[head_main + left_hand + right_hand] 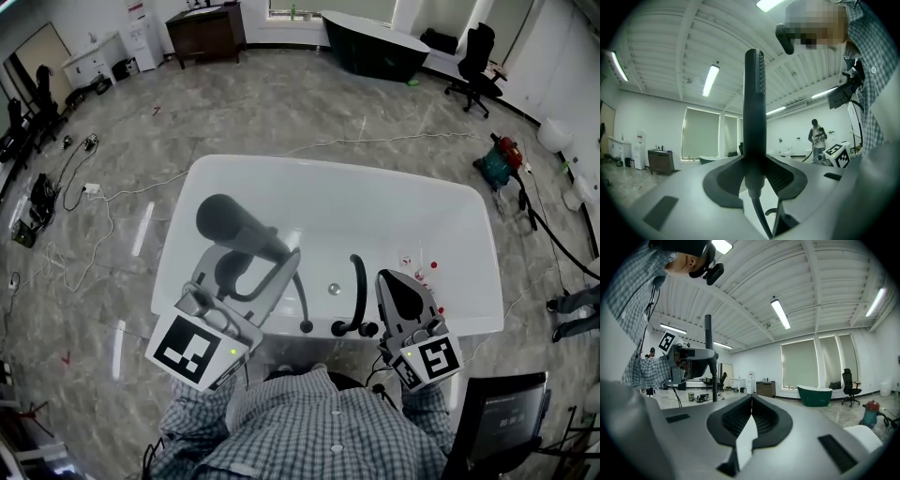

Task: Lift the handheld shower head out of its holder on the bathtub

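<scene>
Left gripper (754,180) clamped on shower head (754,108), right gripper (751,401) pinched together, empty: seemingly lifted clear above bathtub (328,173); next, hold steady, minding hose (302,305).

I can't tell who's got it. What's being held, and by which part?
The left gripper clamps the shower head by its handle's lower end, just above the hose. The right gripper is shut, empty.
</scene>
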